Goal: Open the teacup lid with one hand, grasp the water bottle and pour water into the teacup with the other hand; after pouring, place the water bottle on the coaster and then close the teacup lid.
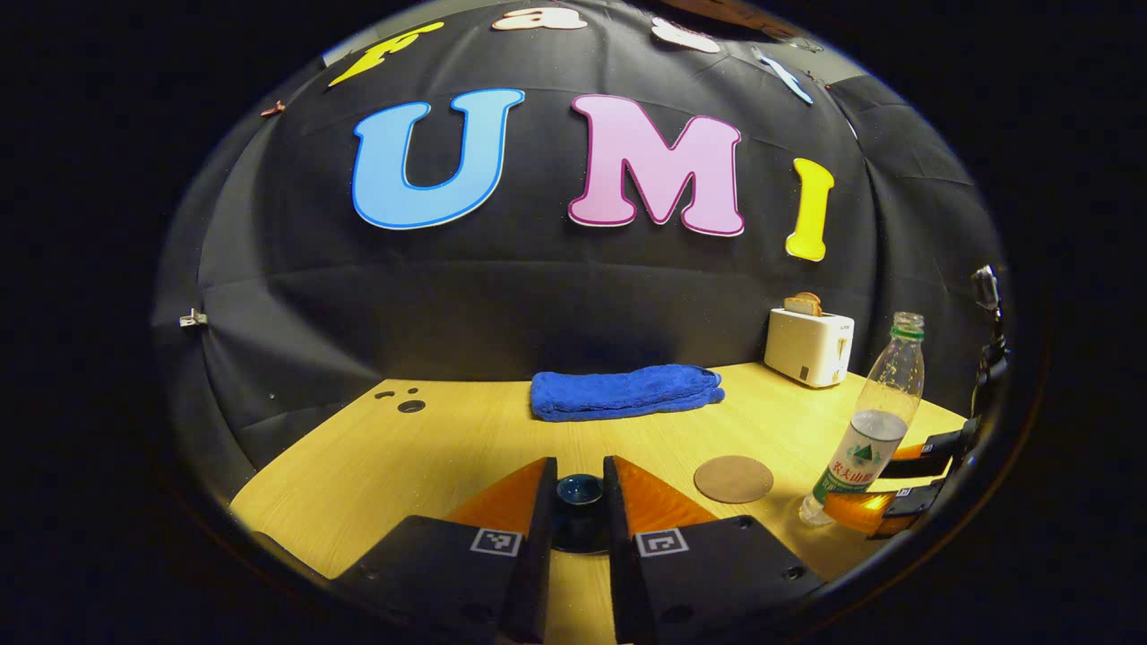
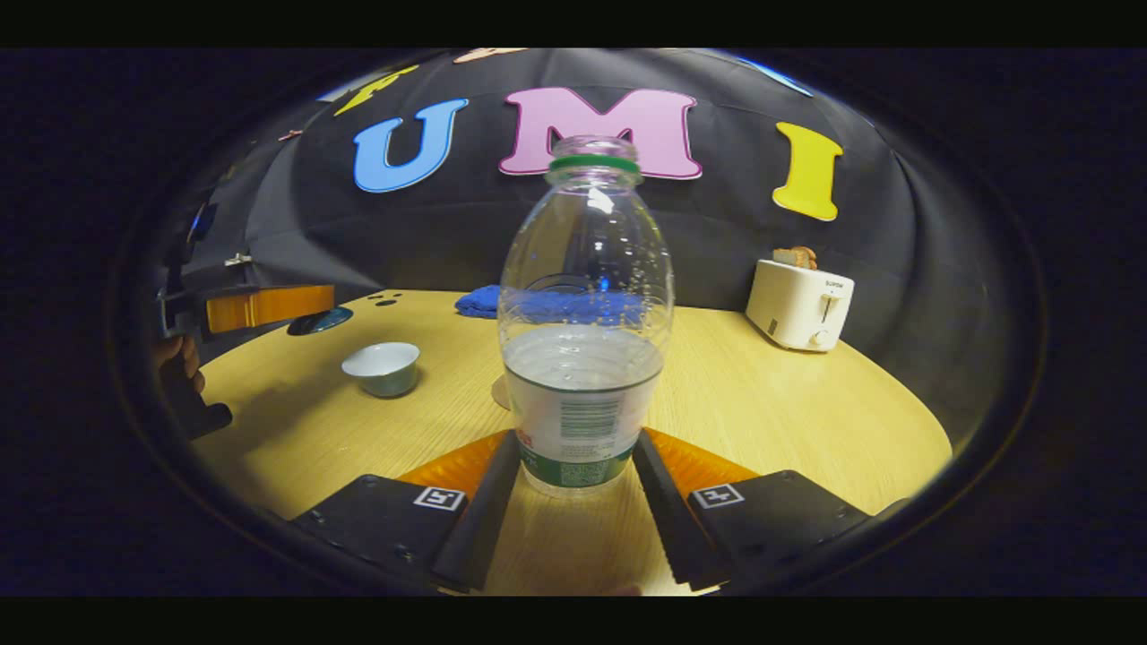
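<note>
My left gripper (image 1: 580, 472) is shut on the dark blue teacup lid (image 1: 580, 495) and holds it above the table. In the right gripper view this gripper (image 2: 291, 312) hangs at the far left with the lid (image 2: 320, 321) in it, above and left of the uncovered pale teacup (image 2: 383, 367). My right gripper (image 2: 578, 441) is shut on the lower part of a clear, uncapped water bottle (image 2: 582, 358) that is about half full. The left gripper view shows the bottle (image 1: 874, 421) leaning, gripped low by the right gripper (image 1: 905, 488), just right of the round brown coaster (image 1: 733, 479).
A folded blue towel (image 1: 627, 391) lies at the back of the wooden table (image 1: 430, 448). A white toaster (image 1: 809, 345) with bread in it stands at the back right. A hand (image 2: 175, 354) holds the left gripper. The coaster (image 2: 497, 391) peeks out behind the bottle.
</note>
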The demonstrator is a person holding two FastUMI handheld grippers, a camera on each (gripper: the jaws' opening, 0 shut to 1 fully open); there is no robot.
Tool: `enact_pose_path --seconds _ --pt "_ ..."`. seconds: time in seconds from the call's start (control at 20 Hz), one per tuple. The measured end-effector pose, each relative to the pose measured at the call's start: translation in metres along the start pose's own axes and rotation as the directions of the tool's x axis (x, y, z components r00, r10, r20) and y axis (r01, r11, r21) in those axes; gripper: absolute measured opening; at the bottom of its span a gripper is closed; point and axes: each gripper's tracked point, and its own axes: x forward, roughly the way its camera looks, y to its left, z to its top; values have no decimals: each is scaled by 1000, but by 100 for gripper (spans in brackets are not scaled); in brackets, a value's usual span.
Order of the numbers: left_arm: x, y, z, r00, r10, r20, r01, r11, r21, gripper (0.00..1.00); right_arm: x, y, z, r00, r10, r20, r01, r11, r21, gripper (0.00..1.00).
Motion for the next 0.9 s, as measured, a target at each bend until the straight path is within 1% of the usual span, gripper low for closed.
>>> enact_pose_path --seconds 0.1,0.15,0.2,0.25,0.3,0.35,0.4,0.5,0.6,0.7,0.75,0.8,0.9 --pt "-3 7 -2 1000 15 -4 -15 1000 0 32 9 -8 20 999 -38 12 39 990 -138 75" --pt "-5 11 -2 1000 23 -5 -23 1000 2 32 14 -11 26 998 -60 8 60 973 -222 80" --pt "-7 15 -3 999 33 -6 -33 999 5 32 18 -15 32 996 -87 3 84 948 -308 75" --pt "-9 20 -3 999 43 -6 -42 999 7 31 22 -15 36 994 -107 4 100 916 -388 75" --pt "-12 25 -2 999 51 -4 -51 999 8 32 27 -15 41 993 -122 4 110 878 -466 75" --pt "-15 30 -2 998 59 -2 -59 998 7 32 29 -13 46 991 -136 14 121 830 -544 74" --pt "-16 34 -2 998 66 -3 -66 998 4 32 32 -12 53 988 -149 33 137 772 -621 74" --pt "-20 42 -4 997 80 -4 -80 997 -6 32 36 -10 59 984 -170 53 154 665 -731 73" --pt "-24 51 -7 995 98 -5 -98 995 -13 32 41 -7 65 980 -185 73 169 579 -798 73" --pt "-28 58 -11 994 109 -10 -109 994 -16 32 46 -6 72 976 -195 100 184 482 -856 73" --pt "-30 63 -15 993 117 -15 -117 993 -11 28 45 -4 76 973 -196 120 195 430 -882 73" --pt "-31 68 -18 992 126 -20 -126 992 -8 31 44 -3 78 972 -192 135 202 389 -899 73" --pt "-35 76 -21 990 139 -25 -139 990 -18 32 42 -2 80 969 -196 149 207 320 -924 73"
